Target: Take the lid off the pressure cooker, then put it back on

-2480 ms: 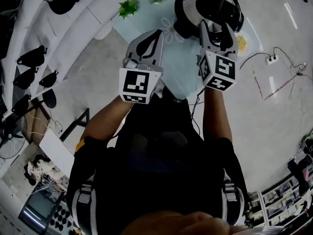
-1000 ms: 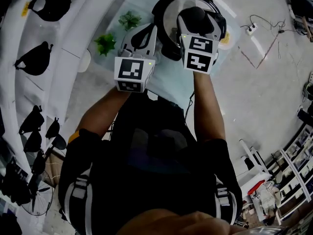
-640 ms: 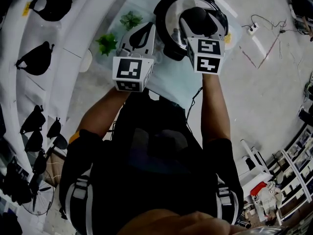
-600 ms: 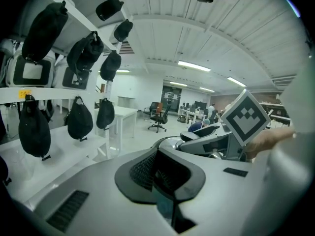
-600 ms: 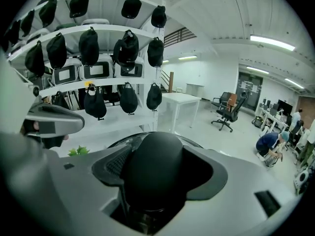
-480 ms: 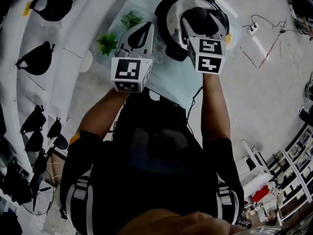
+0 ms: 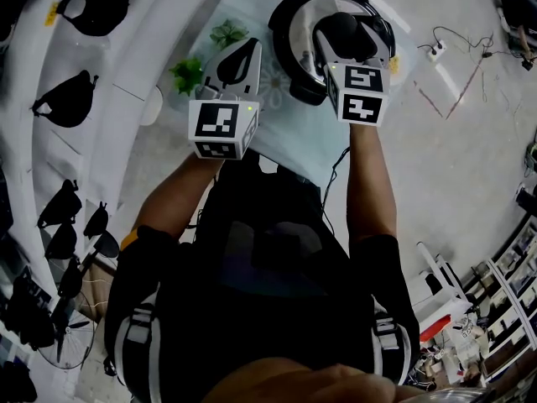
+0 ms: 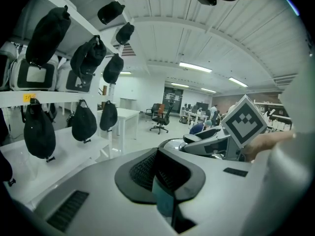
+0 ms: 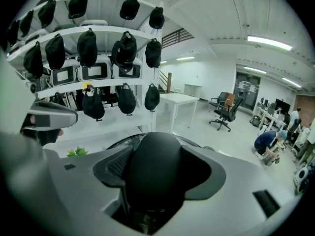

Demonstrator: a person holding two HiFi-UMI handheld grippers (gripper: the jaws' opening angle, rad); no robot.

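Both arms reach forward from the shoulders with the forearms bare. The left forearm (image 7: pixel 180 196) slants inward to the left gripper (image 7: pixel 250 50), whose marker cube (image 7: pixel 222 128) faces up toward the head; its jaws stand together with only a thin slit between the pads and nothing held. The right forearm (image 7: pixel 369 183) runs straight ahead to the right gripper (image 7: pixel 346 42), set slightly farther forward than the left, its jaws closed from both sides on a black knob (image 9: pixel 152 161). The two grippers sit side by side, apart
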